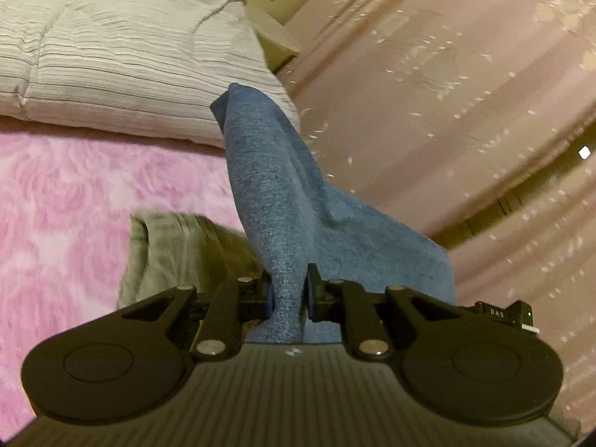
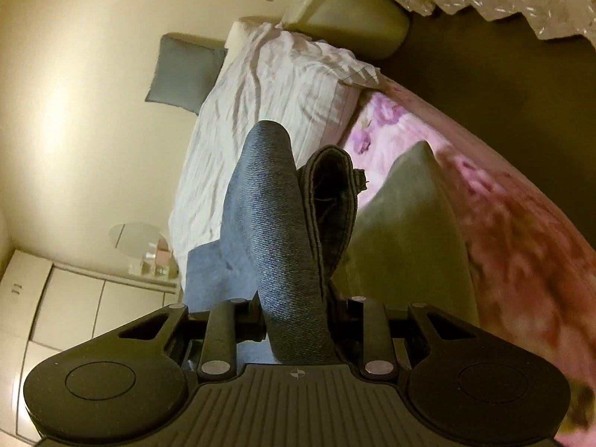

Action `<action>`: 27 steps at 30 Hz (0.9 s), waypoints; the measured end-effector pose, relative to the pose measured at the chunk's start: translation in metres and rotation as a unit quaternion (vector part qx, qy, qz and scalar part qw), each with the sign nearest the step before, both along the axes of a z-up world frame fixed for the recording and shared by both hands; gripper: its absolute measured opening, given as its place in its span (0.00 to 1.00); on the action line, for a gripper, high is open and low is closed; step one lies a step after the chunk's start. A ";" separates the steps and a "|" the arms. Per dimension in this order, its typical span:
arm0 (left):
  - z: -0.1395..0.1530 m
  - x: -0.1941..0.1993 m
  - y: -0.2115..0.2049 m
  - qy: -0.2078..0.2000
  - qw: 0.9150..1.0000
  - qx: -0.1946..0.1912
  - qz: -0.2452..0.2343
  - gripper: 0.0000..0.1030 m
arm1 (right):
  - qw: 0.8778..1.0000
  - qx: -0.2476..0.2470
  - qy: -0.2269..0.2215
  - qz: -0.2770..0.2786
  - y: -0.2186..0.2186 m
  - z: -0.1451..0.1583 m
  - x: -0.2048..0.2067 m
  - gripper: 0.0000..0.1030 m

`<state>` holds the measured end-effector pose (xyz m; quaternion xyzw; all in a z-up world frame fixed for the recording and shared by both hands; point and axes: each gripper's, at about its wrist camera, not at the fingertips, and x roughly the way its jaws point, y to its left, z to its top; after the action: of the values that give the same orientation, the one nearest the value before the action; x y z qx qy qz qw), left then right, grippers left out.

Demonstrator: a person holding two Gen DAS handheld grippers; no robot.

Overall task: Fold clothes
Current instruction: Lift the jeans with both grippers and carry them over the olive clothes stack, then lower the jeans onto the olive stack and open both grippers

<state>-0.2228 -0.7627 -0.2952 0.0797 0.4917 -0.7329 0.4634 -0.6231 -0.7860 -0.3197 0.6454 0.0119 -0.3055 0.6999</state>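
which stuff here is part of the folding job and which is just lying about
Part of the job:
- blue denim garment, clamped in the left tongs and the right tongs
- olive-green garment on the pink blanket

Just lying about:
- striped quilt
- grey cushion
- curtain
- white cabinet

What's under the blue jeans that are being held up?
Under the blue jeans lies a green cloth on the pink blanket. The jeans hide part of the cloth.

Jeans (image 1: 283, 201) hang above the blanket (image 1: 67, 201), folded garment (image 1: 167, 253) seemingly beneath, quilt (image 1: 111, 48) behind.
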 end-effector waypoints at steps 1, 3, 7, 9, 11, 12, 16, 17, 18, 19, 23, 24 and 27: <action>-0.006 0.001 -0.010 -0.003 1.000 0.005 0.001 0.11 | 1.000 0.004 0.000 0.000 -0.010 -0.007 0.003 0.28; -0.018 0.003 -0.026 -0.008 1.000 0.018 0.001 0.11 | 1.000 0.018 0.000 -0.001 -0.022 -0.022 0.007 0.28; -0.046 0.004 -0.044 -0.023 0.999 0.048 -0.009 0.11 | 0.999 0.053 0.009 -0.004 -0.034 -0.054 0.010 0.28; -0.062 0.004 -0.047 -0.036 0.998 0.058 -0.016 0.11 | 0.998 0.061 0.025 -0.002 -0.033 -0.068 0.011 0.28; -0.076 0.005 -0.048 -0.050 0.997 0.060 -0.020 0.12 | 0.997 0.058 0.047 -0.003 -0.031 -0.078 0.012 0.28; -0.081 0.007 -0.050 -0.052 0.997 0.061 -0.017 0.15 | 0.997 0.052 0.062 -0.005 -0.031 -0.082 0.012 0.31; -0.082 0.007 -0.048 -0.074 0.996 0.052 -0.013 0.21 | 0.994 0.047 0.096 -0.023 -0.028 -0.086 0.014 0.49; -0.077 0.007 -0.045 -0.087 0.995 0.047 -0.010 0.23 | 0.990 0.027 0.132 -0.028 -0.025 -0.077 0.017 0.57; -0.071 0.007 -0.042 -0.101 0.994 0.040 -0.003 0.24 | 0.985 0.007 0.168 -0.033 -0.022 -0.068 0.020 0.63; -0.062 0.007 -0.038 -0.117 0.993 0.032 0.005 0.24 | 0.978 -0.012 0.204 -0.039 -0.019 -0.059 0.022 0.66; -0.022 -0.003 -0.019 -0.181 0.983 -0.018 0.024 0.23 | 0.933 -0.122 0.332 -0.072 0.005 -0.016 0.034 0.66; -0.014 -0.011 -0.015 -0.192 0.981 -0.034 0.009 0.23 | 0.922 -0.152 0.349 -0.068 0.011 -0.007 0.040 0.66; -0.010 -0.053 -0.015 -0.231 0.970 -0.047 -0.058 0.20 | 0.894 -0.219 0.390 -0.022 0.021 0.007 0.069 0.45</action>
<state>-0.2754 -0.7774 -0.3051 0.2530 0.3307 -0.7431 0.5239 -0.5537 -0.7651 -0.3127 0.3053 0.2022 -0.5429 0.7557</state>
